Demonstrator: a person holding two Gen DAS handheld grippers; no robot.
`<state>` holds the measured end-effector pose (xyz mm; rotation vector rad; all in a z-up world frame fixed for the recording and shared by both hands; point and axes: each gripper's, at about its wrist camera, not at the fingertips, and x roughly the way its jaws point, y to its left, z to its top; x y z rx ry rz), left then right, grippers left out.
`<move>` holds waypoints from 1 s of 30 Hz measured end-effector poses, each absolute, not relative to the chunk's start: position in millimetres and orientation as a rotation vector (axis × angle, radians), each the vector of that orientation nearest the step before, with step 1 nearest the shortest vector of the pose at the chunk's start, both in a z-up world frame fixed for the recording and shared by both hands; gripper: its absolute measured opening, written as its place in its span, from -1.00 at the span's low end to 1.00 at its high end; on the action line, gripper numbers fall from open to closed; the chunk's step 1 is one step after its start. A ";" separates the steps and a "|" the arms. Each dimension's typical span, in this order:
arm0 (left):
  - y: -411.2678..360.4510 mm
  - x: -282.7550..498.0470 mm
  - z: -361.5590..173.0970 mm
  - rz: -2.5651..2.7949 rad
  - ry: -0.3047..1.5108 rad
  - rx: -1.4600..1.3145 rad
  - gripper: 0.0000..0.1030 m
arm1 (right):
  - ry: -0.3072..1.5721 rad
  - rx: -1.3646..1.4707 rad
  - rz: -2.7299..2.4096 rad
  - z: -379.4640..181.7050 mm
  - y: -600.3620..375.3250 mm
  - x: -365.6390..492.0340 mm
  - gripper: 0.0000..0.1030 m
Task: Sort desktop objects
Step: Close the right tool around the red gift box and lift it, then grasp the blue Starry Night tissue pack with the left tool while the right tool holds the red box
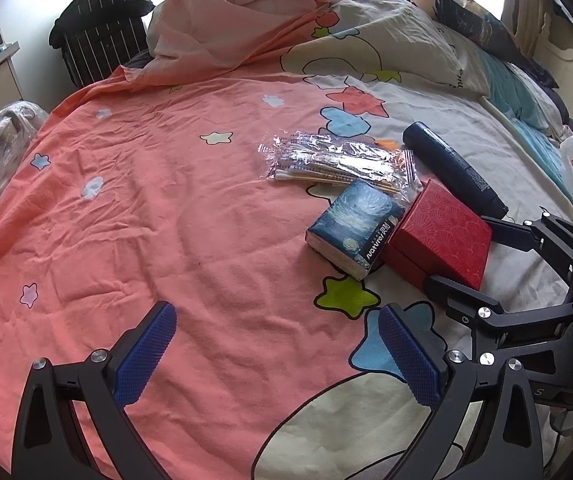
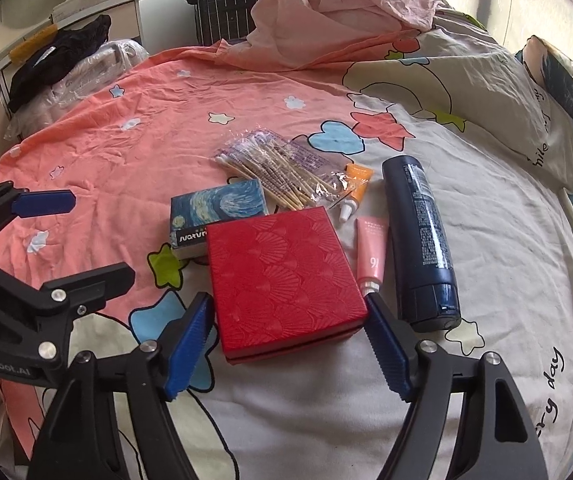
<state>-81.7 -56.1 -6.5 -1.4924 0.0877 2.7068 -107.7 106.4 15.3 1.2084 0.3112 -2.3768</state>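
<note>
Right claw (image 2: 288,344) open around red box (image 2: 282,268), pink tube (image 2: 371,254) seen only there

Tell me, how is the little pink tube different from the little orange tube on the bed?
The small pink squeeze tube lies bare on the sheet beside the red box, while the small orange squeeze tube is partly tucked under the clear bag of cotton swabs. The pink tube shows a large white number; the orange tube's visible part looks plain. Both lie flat with their caps pointing toward the camera.
</note>
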 end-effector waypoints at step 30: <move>-6.6 -124.2 -8.9 2.654 0.240 -1.482 1.00 | 0.055 1.136 -2.525 48.7 182.4 -73.6 0.36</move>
